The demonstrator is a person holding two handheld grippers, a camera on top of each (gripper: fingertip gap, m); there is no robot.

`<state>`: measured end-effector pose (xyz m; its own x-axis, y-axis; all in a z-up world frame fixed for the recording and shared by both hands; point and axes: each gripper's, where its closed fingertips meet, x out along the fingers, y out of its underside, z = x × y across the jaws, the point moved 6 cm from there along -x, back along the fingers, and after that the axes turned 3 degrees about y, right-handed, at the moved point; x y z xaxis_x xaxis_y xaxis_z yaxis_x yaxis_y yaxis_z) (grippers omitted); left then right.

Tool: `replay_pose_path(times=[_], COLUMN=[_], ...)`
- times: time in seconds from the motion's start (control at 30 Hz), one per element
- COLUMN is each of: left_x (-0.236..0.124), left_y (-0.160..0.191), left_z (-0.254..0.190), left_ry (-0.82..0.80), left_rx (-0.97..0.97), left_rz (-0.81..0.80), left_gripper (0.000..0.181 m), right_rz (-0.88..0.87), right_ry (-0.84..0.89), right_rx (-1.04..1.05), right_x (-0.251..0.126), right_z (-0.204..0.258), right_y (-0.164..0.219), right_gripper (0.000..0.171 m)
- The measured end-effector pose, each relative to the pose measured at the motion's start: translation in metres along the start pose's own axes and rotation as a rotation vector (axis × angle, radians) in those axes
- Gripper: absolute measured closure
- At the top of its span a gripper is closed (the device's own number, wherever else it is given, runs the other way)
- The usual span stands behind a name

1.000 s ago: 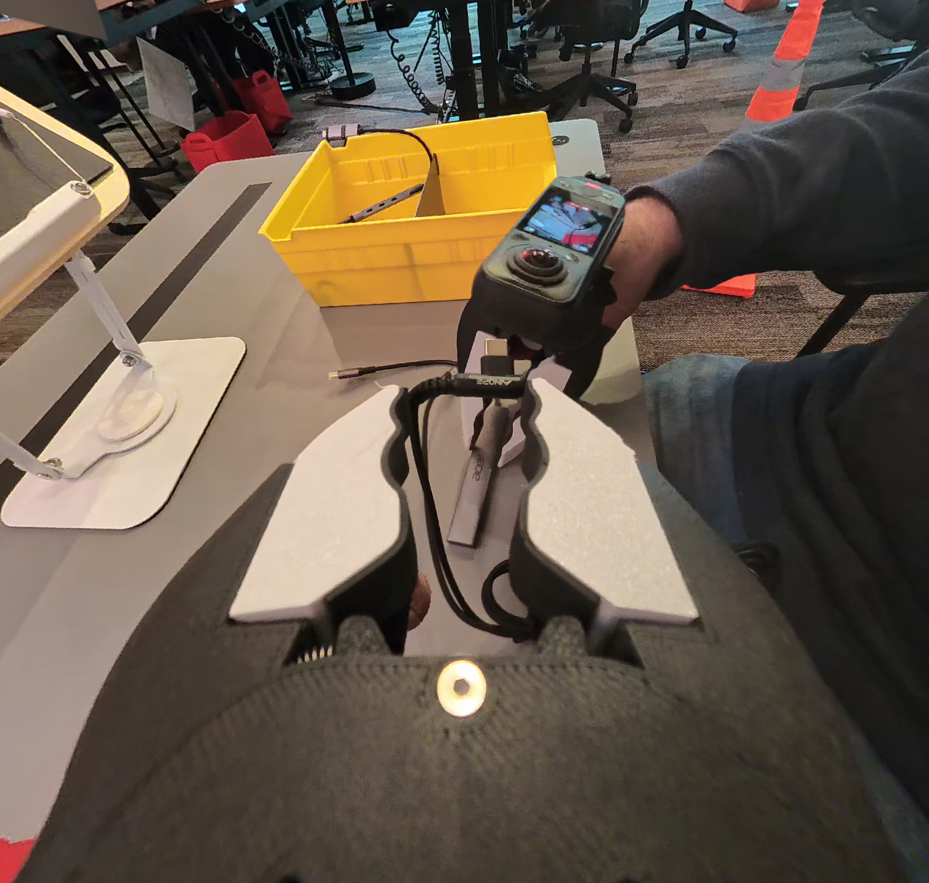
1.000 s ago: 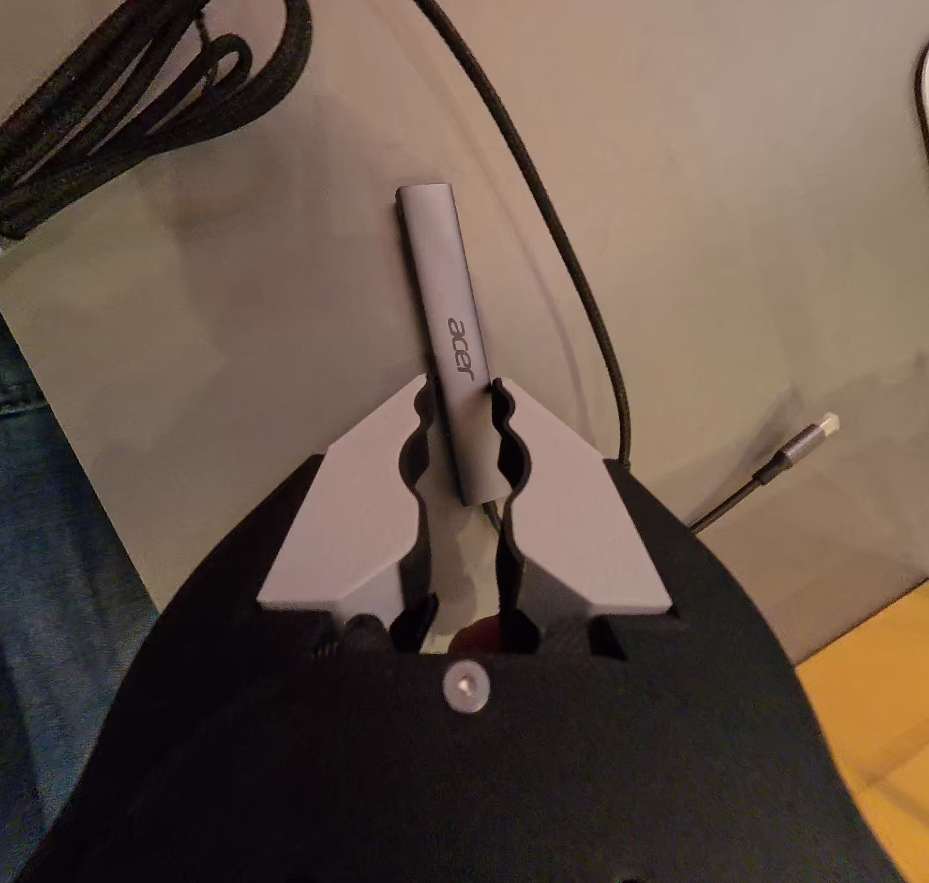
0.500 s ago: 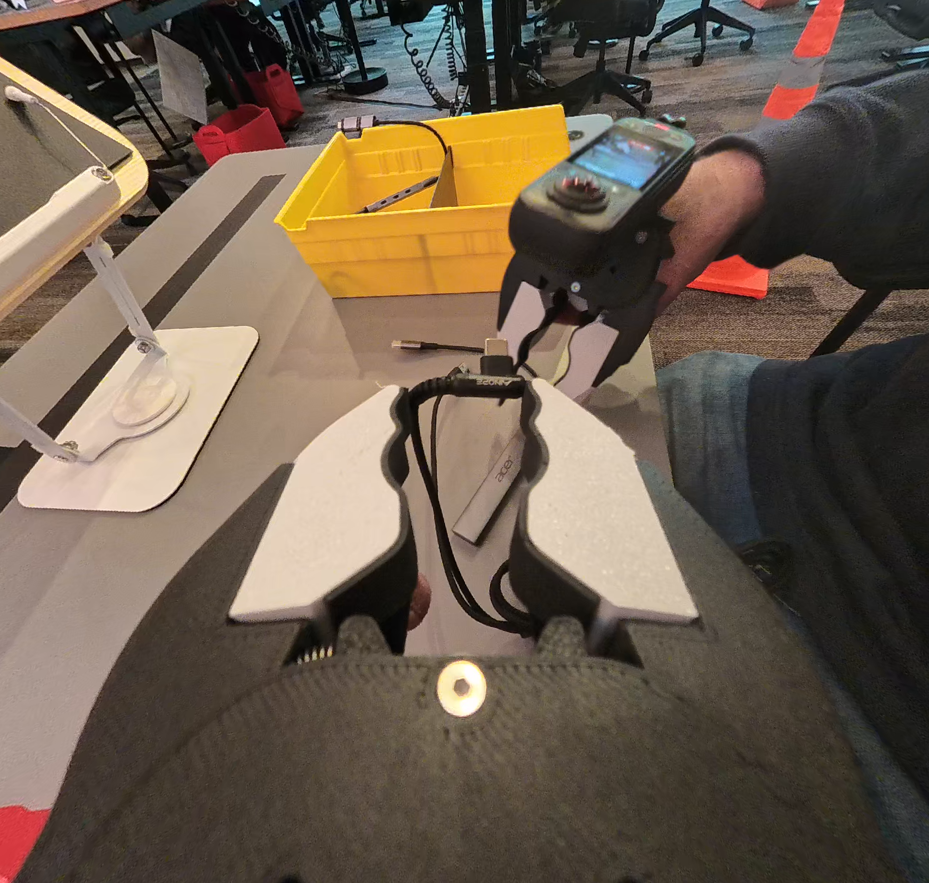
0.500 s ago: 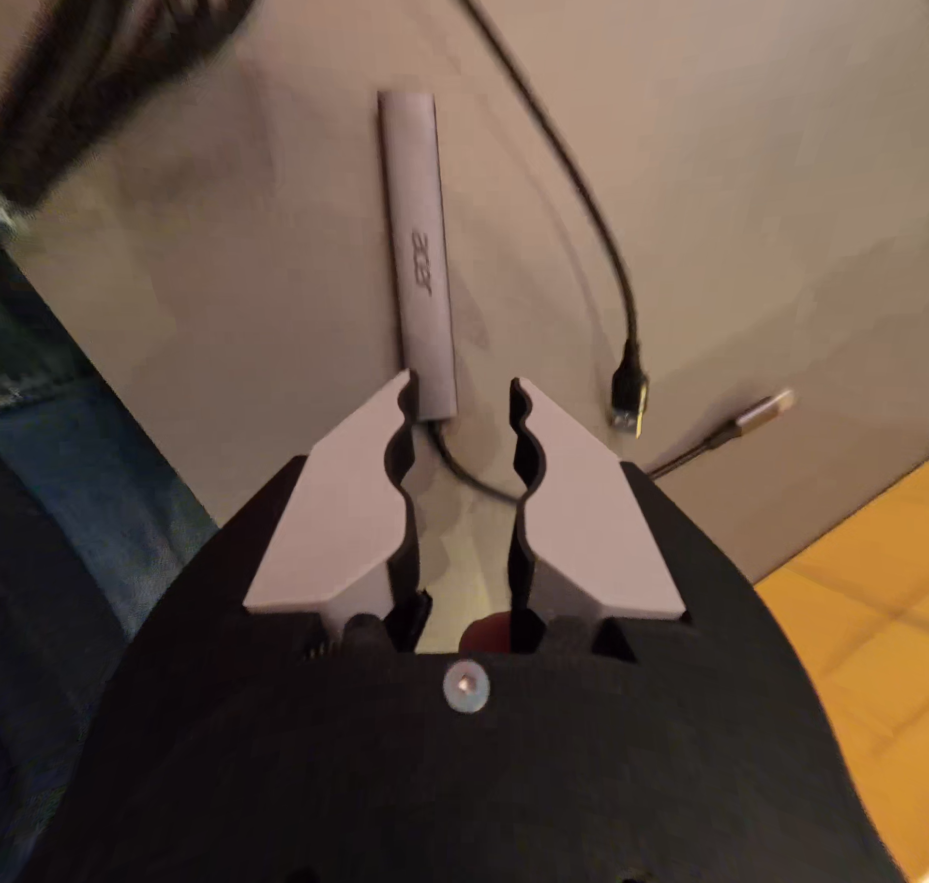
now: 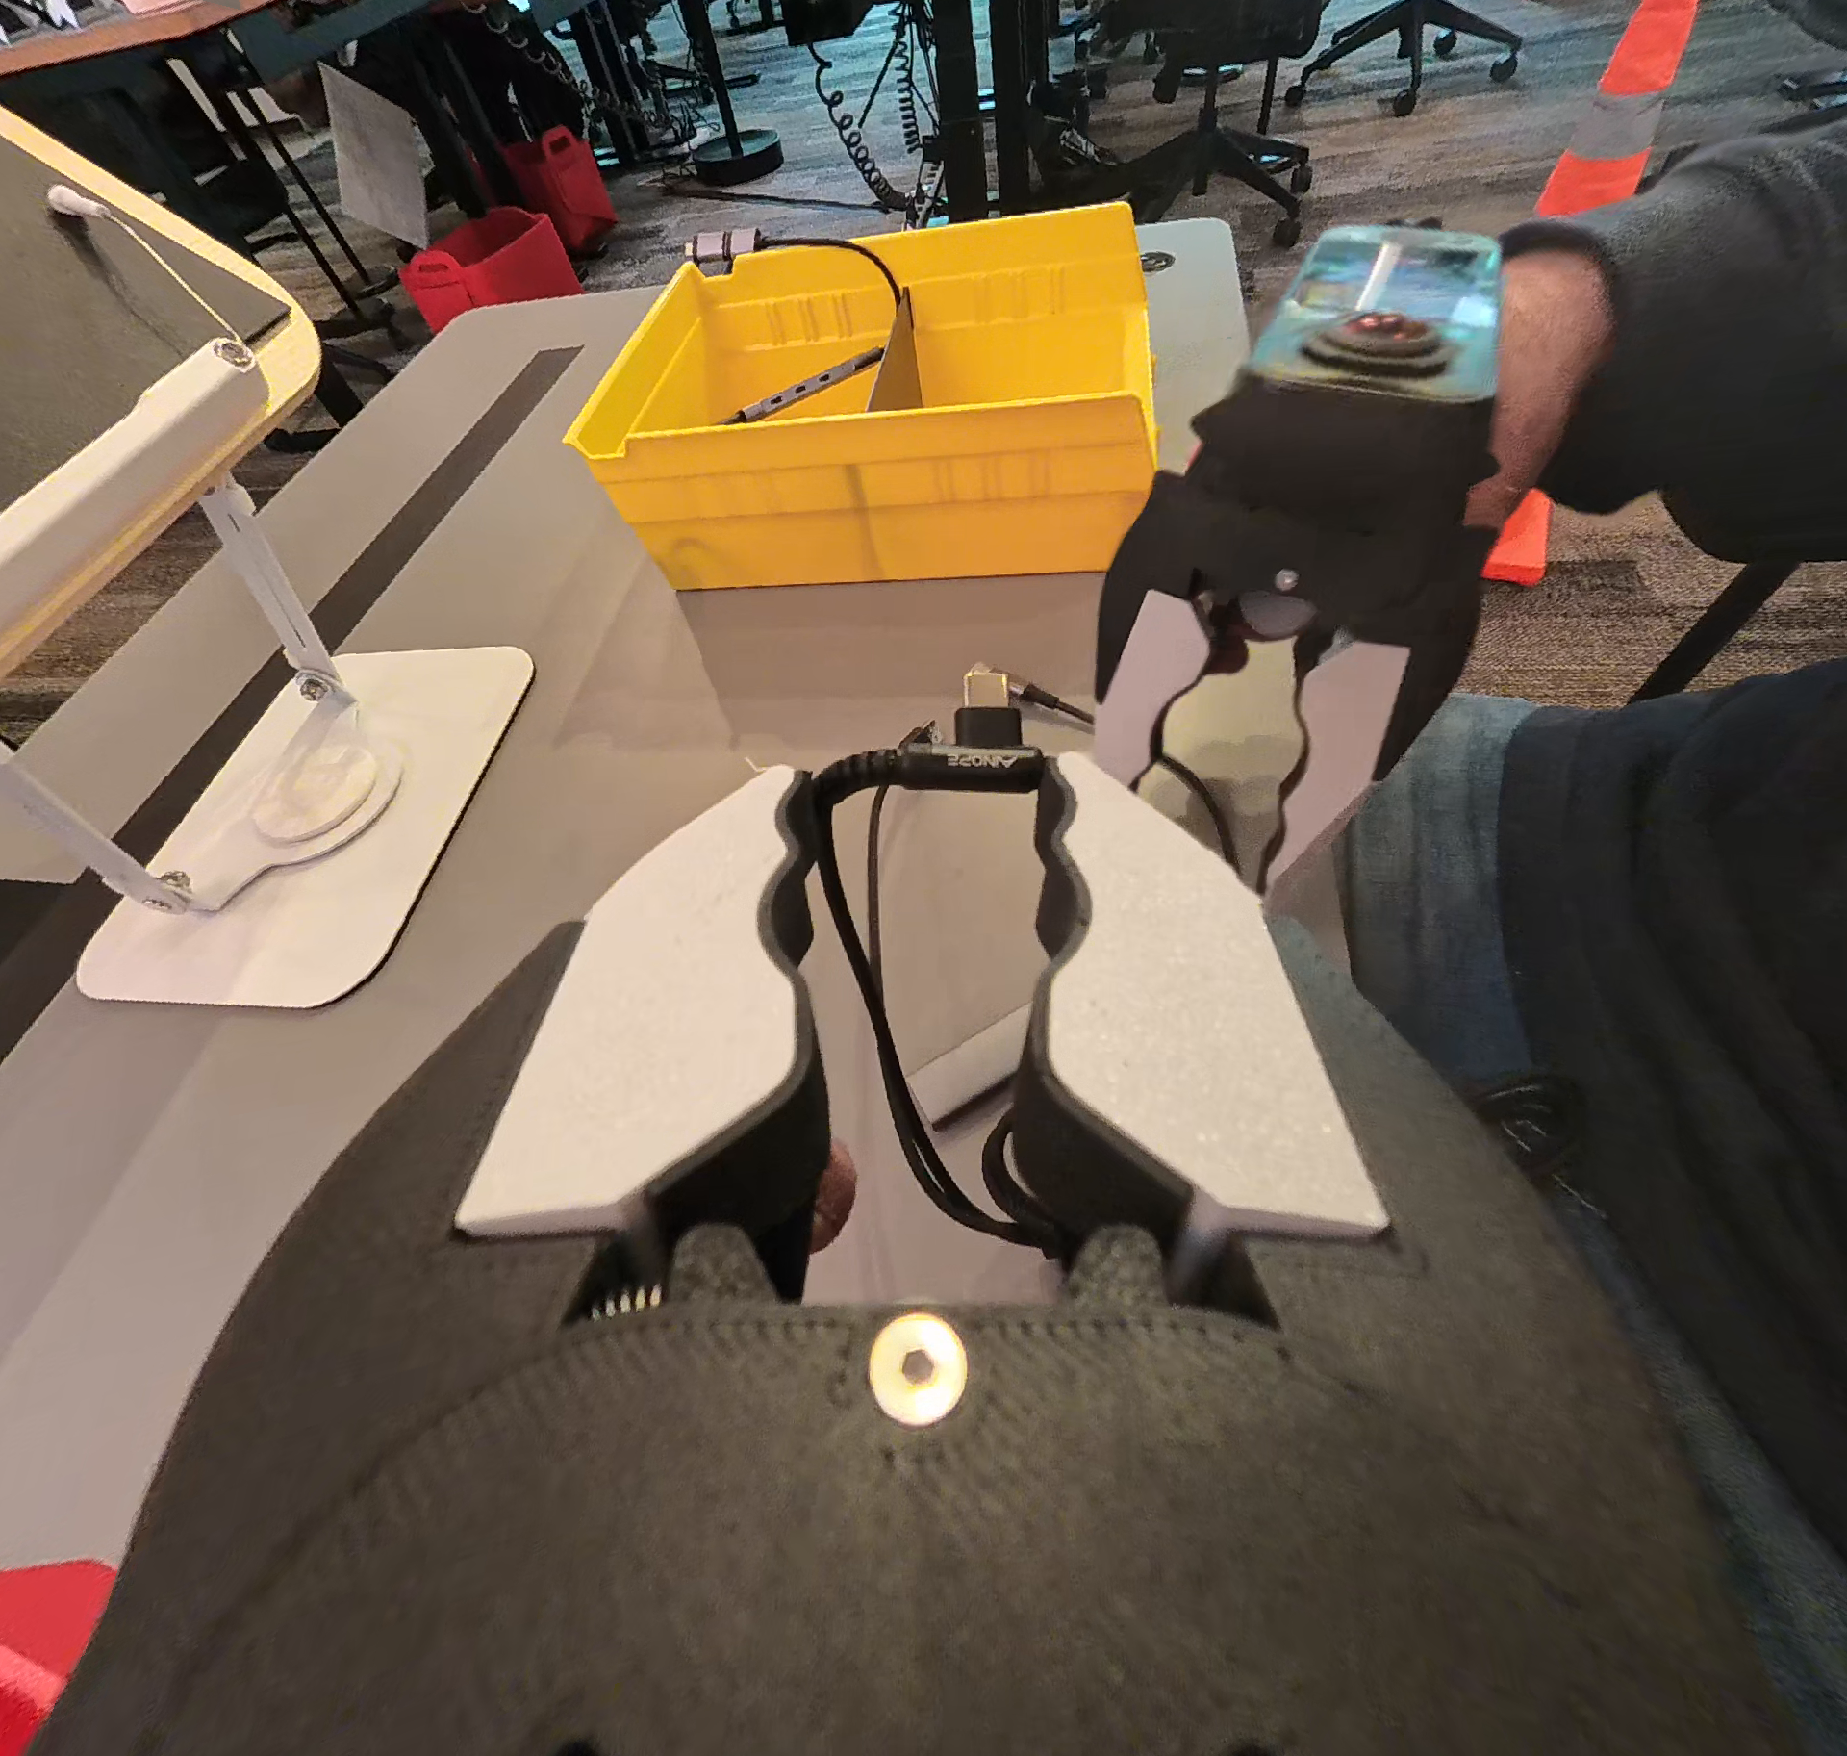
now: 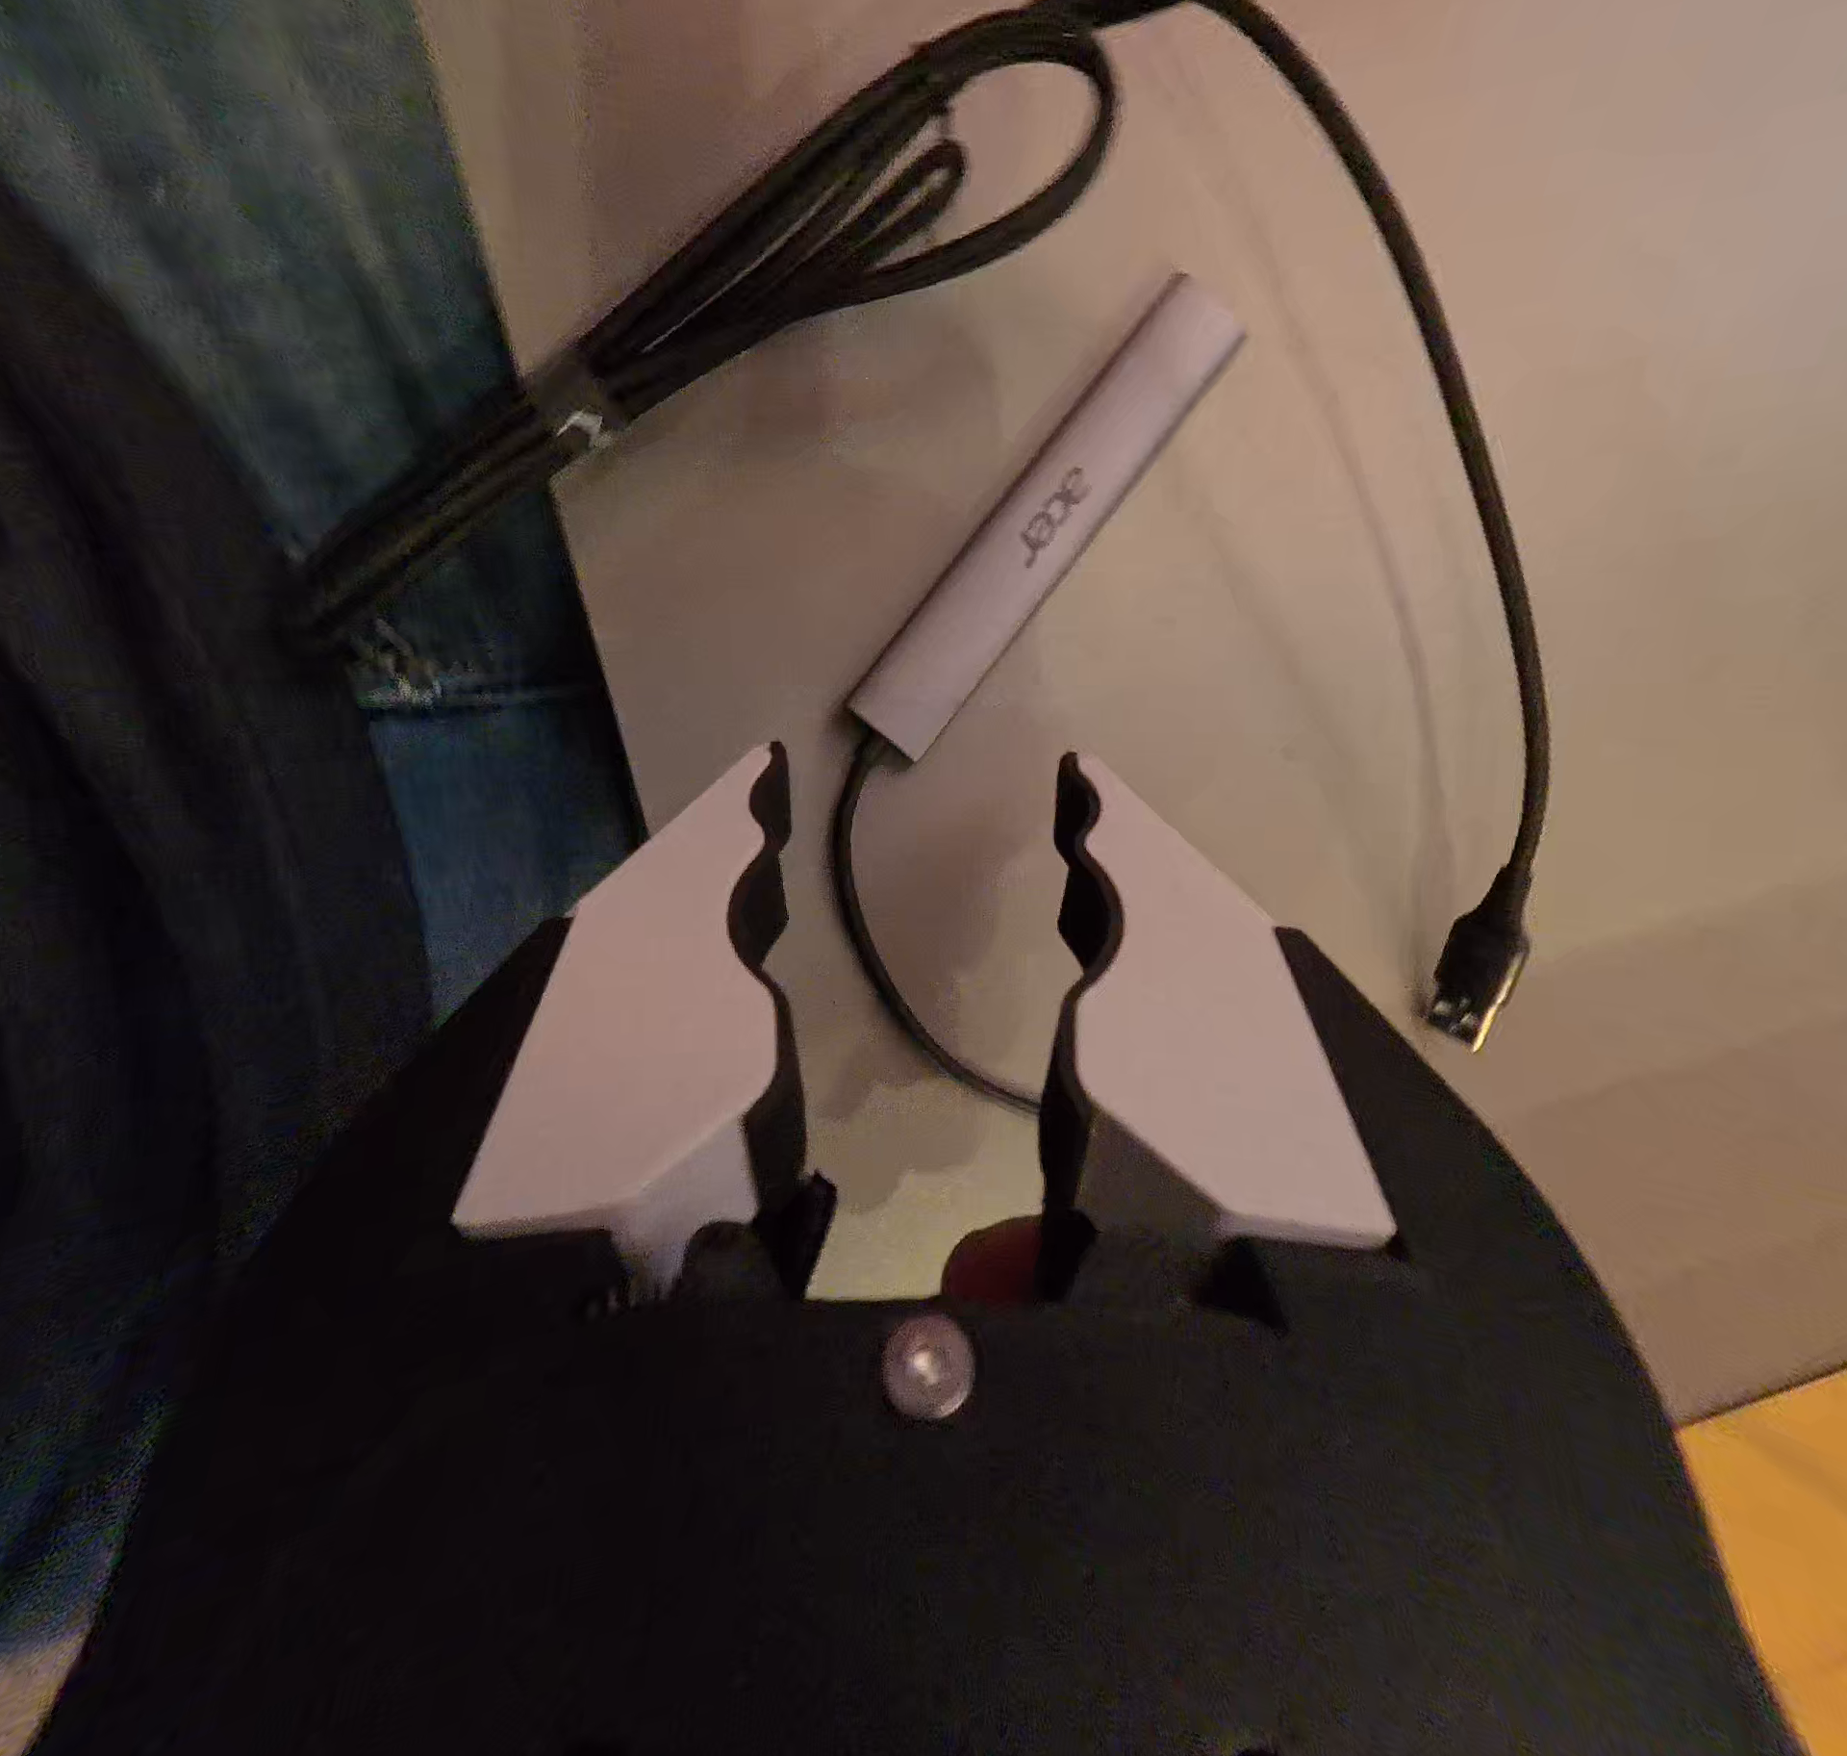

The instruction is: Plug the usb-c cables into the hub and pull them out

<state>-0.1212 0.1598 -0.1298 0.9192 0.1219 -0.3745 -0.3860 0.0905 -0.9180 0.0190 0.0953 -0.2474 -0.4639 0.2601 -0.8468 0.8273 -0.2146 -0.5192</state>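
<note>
- Left gripper (image 5: 924,773) pinching a black right-angle USB-C plug (image 5: 974,758) crosswise between its fingertips, metal tip pointing away from the camera toward the yellow bin (image 5: 870,468).
- Black cable (image 5: 880,988) trailing from the plug back down between the two grey fingers toward the gripper body.
- Right gripper (image 6: 920,768) hanging above the grey table (image 6: 1499,408) with fingers spread apart, gripping nothing.
- Slim grey hub (image 6: 1049,518) lying flat on the table just beyond the right gripper's fingertips, long axis running diagonally, far end pointing up and to the right in the right wrist view.
- Hub's own thin lead (image 6: 880,918) curving from its near end through the gap between the spread fingers.
- Loose black cable end (image 6: 1479,968) lying to the right of the hub, apart from it, unplugged.
- Bundled cable coil (image 6: 620,378) resting at the table edge, left of the hub.
</note>
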Motion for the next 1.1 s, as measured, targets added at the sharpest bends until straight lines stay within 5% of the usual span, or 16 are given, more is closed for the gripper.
replay_pose_path(times=[0.2, 0.4, 0.6, 0.83, 1.1], left_x=[0.000, 0.001, 0.000, 0.001, 0.008], left_y=[0.001, 0.002, 0.002, 0.002, 0.003], left_z=[0.000, 0.001, 0.003, 0.001, -0.004], left_ry=[-0.002, 0.020, 0.060, 0.133, 0.178], left_rx=[0.004, -0.053, -0.136, -0.201, -0.257], left_rz=[0.016, -0.031, -0.096, -0.114, -0.085], left_gripper=[0.139, 0.139, 0.140, 0.140, 0.139], right_rz=[0.058, 0.003, -0.139, -0.522, -0.462], right_ry=[-0.001, -0.037, 0.017, 0.362, 0.813], right_rx=[-0.169, -0.052, -0.039, -0.256, -0.690], right_x=[0.006, 0.017, -0.004, -0.073, -0.078], right_z=[0.004, 0.008, -0.004, -0.020, -0.008], right_y=[0.014, 0.011, -0.006, -0.063, -0.092], right_gripper=[0.114, 0.143, 0.144, 0.143, 0.139])
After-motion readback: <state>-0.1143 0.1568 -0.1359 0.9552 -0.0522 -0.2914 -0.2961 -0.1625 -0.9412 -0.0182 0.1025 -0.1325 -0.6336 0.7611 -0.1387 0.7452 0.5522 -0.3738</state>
